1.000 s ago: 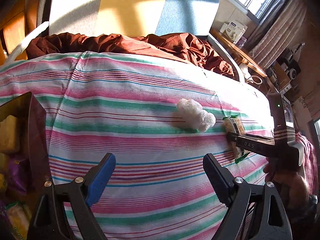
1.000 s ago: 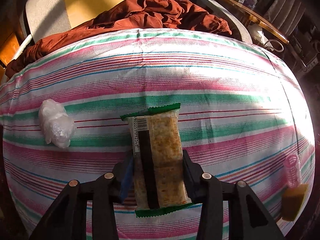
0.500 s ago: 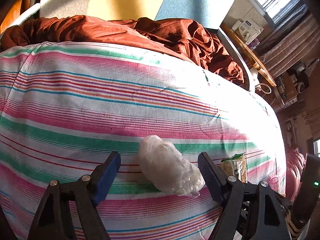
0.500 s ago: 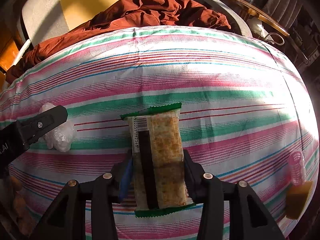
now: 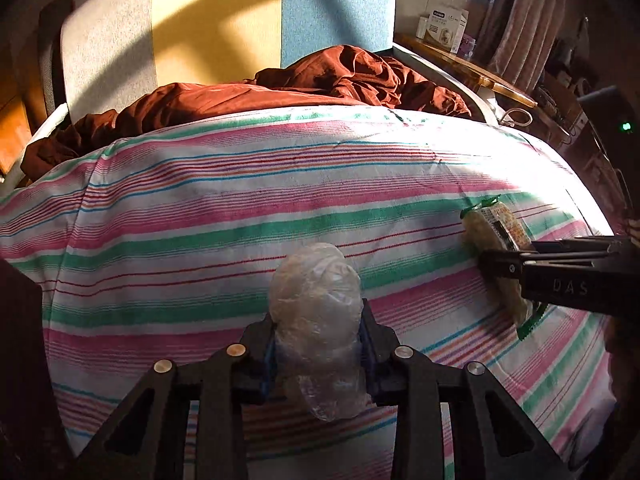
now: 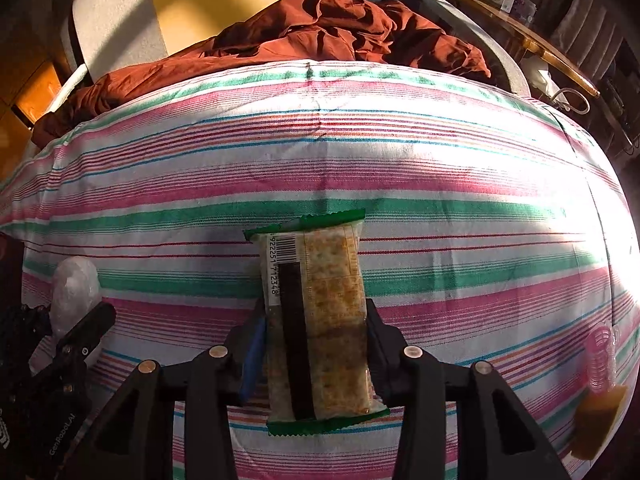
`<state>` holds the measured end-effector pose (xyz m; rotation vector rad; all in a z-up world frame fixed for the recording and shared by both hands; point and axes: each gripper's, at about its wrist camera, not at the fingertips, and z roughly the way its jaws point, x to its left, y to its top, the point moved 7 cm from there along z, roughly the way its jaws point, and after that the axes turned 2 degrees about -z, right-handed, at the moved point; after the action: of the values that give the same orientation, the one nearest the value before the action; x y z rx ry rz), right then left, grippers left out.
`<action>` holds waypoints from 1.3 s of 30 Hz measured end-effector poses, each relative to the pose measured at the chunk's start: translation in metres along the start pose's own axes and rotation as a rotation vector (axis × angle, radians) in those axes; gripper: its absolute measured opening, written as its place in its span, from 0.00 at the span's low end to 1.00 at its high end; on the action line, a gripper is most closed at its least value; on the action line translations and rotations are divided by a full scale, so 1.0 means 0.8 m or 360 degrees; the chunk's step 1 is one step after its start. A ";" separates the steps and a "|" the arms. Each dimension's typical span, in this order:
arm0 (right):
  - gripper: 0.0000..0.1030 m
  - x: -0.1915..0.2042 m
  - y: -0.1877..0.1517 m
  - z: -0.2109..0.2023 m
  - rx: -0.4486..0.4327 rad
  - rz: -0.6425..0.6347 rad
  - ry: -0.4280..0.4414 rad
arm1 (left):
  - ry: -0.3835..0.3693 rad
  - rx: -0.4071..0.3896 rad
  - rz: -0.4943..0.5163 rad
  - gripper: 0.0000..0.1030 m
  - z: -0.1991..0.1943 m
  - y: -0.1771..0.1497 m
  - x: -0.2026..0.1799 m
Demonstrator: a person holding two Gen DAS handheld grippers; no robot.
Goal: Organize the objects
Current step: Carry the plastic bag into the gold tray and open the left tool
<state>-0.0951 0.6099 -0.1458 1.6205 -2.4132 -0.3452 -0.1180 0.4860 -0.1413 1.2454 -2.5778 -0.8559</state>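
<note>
A crumpled clear plastic bag [image 5: 316, 292] lies on the striped bedsheet [image 5: 200, 208]. My left gripper [image 5: 318, 320] is shut on it, both pads pressing its sides. From the right wrist view the bag [image 6: 76, 292] shows at the left edge, with one of the left gripper's fingers [image 6: 94, 320] beside it. A cracker packet [image 6: 320, 280] with green ends and a barcode sits upright between the pads of my right gripper [image 6: 316, 320], whose jaws are closing tighter on it. The left wrist view shows that packet [image 5: 494, 232] at the right, pinched by the right gripper [image 5: 496, 268].
A rumpled rust-red blanket [image 5: 320, 80] lies across the head of the bed below the padded headboard [image 5: 200, 20]. A pink spring toy [image 6: 600, 356] and a yellow sponge [image 6: 596, 420] sit at the bed's right edge. A white box [image 5: 440, 26] stands on a wooden side table.
My left gripper came down over the plastic bag and closed on it; a second ago it stood open above bare sheet. The right gripper kept its hold on the cracker packet.
</note>
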 end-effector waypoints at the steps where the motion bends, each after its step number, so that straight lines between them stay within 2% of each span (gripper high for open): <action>1: 0.42 0.011 0.000 0.000 -0.0003 -0.0047 0.0038 | 0.0011 -0.0028 0.0031 0.33 -0.011 -0.018 0.003; 6: 0.42 0.065 -0.010 -0.002 -0.0007 -0.0276 0.0158 | 0.0015 -0.0124 0.0088 0.33 -0.063 -0.093 0.009; 9: 0.43 0.080 -0.016 0.001 -0.0022 -0.0358 0.0111 | 0.0007 -0.0177 0.0065 0.33 -0.079 -0.118 0.012; 27: 0.46 0.090 -0.017 0.008 -0.0051 -0.0371 0.0083 | 0.0035 -0.0237 0.0094 0.36 -0.073 -0.118 0.010; 39: 0.45 0.102 -0.018 0.009 -0.0074 -0.0486 -0.0002 | 0.0047 -0.0242 0.0102 0.36 -0.074 -0.118 0.011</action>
<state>-0.1150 0.5298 -0.1535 1.9684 -2.1390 -0.4474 -0.0383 0.4077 -0.1462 1.1189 -2.4631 -0.9916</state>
